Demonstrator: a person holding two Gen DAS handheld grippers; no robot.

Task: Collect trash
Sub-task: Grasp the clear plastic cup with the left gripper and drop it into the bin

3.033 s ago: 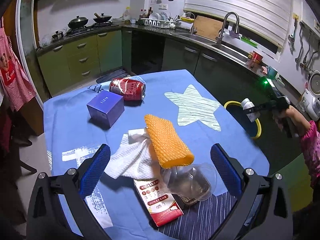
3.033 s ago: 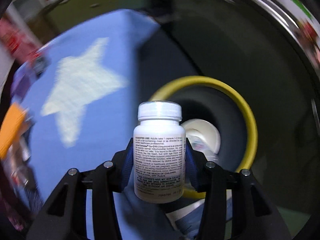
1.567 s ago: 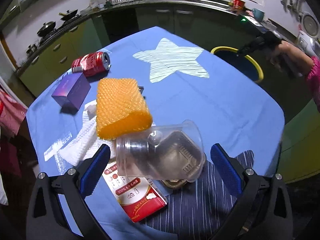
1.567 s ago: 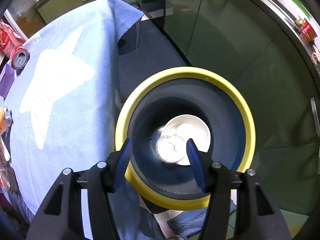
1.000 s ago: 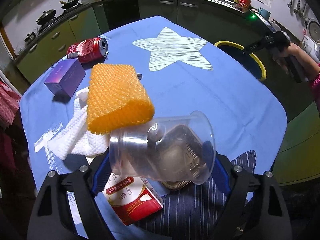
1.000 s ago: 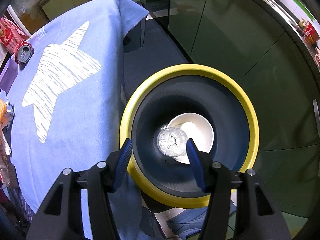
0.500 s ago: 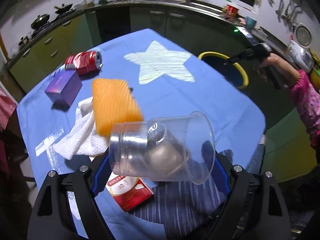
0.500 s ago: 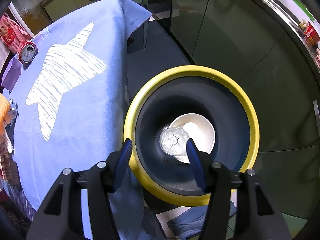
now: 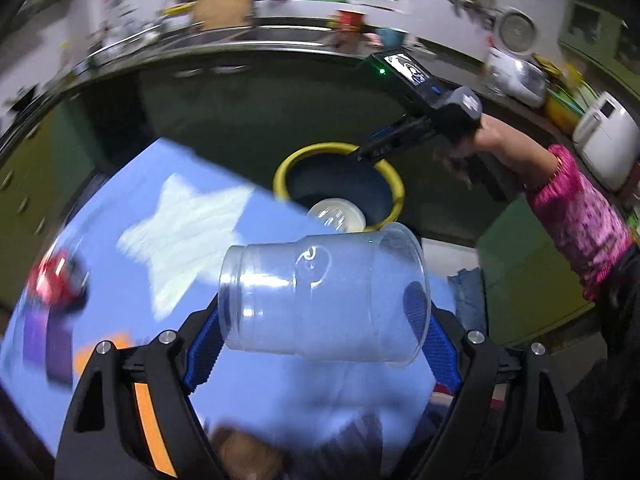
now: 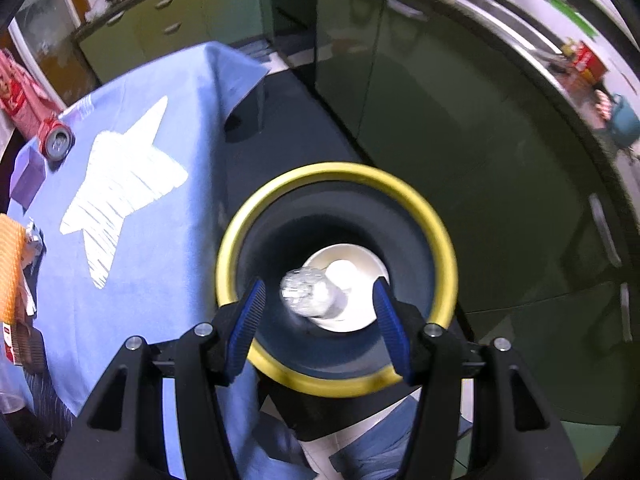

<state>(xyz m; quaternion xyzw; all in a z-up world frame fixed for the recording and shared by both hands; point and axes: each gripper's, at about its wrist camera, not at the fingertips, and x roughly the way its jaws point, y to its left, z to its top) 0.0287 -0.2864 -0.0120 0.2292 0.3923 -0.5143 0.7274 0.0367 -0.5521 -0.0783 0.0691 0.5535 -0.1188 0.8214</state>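
Since half a second ago the left gripper (image 9: 320, 344) has swung off the table clutter toward the yellow-rimmed bin (image 9: 394, 176); the orange mesh sleeve (image 10: 8, 264) that sat just ahead of it now lies back at the left edge of its view. Clear plastic cup (image 9: 324, 296) clamped sideways between the blue pads, mouth to the right, above the blue star tablecloth (image 9: 188, 232) (left view badly motion-blurred). Right gripper (image 10: 320, 320) hangs over the bin, pointing steeply down, jaws partly apart and holding nothing; bin rim sits higher in its view than before. In the bin: white bowl (image 10: 360, 280) with a clear plastic bottle (image 10: 308, 296) lying across it. Pink-sleeved arm (image 9: 576, 216) reaches in from the right.
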